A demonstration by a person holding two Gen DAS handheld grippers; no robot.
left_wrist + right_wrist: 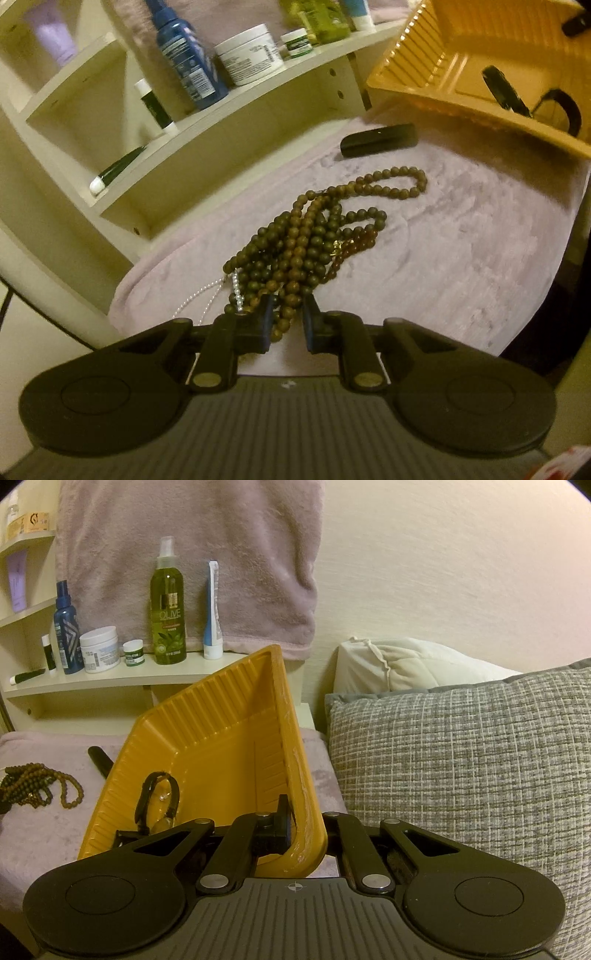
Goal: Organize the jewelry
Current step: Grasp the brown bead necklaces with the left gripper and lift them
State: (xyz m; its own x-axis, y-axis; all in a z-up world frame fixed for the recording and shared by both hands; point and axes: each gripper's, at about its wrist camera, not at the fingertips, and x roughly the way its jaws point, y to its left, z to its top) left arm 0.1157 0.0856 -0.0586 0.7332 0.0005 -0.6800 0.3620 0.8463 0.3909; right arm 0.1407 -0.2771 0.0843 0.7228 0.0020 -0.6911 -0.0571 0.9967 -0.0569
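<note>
Tilting the tray (221,738) with our right gripper (295,830) clamped on its rim, we close the left gripper (287,321) on the beads (306,236) heaped on the blanket (443,258), ready to drop them in.

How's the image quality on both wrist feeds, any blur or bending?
Left wrist view: dim, yellowish, the shelf bowed by fisheye, bottles on it motion-smeared, the brown beads fairly sharp. Right wrist view: brighter, crisp, the yellow tray clear, corners vignetted black.
</note>
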